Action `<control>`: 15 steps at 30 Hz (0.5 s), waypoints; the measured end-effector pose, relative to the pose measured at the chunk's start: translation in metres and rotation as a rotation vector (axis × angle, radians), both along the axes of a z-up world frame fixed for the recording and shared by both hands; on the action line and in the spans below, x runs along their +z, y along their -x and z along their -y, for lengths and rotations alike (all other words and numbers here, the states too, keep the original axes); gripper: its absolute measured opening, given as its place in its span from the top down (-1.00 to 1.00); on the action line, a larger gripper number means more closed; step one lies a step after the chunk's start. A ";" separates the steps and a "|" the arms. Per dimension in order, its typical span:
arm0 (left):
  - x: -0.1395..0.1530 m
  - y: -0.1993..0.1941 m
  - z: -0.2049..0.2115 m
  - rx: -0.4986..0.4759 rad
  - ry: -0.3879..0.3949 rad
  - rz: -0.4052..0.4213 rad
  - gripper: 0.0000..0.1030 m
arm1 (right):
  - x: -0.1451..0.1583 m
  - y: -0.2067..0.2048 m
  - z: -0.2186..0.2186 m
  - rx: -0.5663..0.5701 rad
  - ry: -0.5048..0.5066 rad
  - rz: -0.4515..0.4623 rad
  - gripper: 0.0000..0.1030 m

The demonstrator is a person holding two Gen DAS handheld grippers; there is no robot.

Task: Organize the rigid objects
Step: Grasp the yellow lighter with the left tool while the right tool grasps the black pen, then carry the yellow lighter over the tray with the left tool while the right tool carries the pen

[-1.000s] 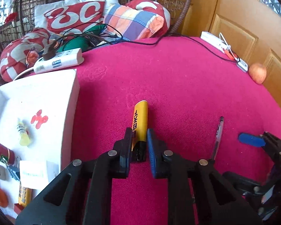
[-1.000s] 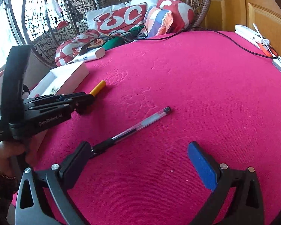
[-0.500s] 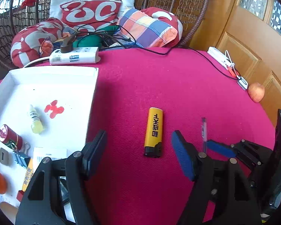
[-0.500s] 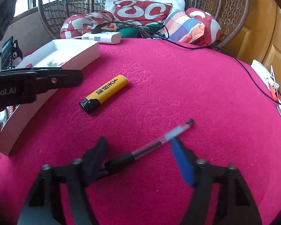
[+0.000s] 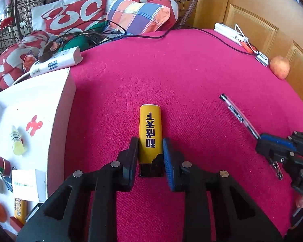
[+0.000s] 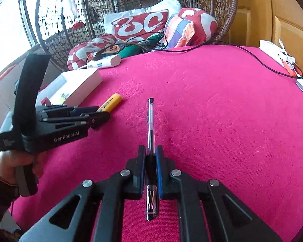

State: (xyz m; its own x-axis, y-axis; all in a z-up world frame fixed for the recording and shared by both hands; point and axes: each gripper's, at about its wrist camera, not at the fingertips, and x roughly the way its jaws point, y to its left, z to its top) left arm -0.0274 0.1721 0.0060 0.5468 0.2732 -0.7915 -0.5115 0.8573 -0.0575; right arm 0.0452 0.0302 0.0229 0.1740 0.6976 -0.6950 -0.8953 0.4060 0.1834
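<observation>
One lighter (image 5: 150,129) – one pen (image 6: 150,129)

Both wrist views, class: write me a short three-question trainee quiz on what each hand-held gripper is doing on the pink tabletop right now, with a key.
1. True or false: the left hand-held gripper is closed on the yellow lighter.
2. Multiple choice: what does the right hand-held gripper clamp? A) an apple B) the clear pen C) a power strip
3. Fill in: the white tray lies to the ____ of the lighter in the left wrist view.

Key
1. True; both pads press its dark end.
2. B; the jaws have just closed on the pen's black grip section.
3. Left.
</observation>
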 end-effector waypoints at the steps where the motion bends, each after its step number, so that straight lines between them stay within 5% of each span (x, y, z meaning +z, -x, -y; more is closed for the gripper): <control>1: 0.002 0.003 0.001 0.006 0.003 0.012 0.54 | 0.004 -0.001 0.002 -0.007 -0.018 -0.009 0.86; 15: 0.094 0.058 0.039 0.008 -0.071 0.271 0.54 | 0.073 0.011 0.020 0.001 -0.241 -0.005 0.86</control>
State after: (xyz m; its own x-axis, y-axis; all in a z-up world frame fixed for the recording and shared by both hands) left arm -0.0852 0.1329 0.1002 0.7337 0.3273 -0.5954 -0.4921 0.8602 -0.1335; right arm 0.0337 0.0105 0.0958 0.1708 0.8435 -0.5092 -0.8944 0.3496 0.2791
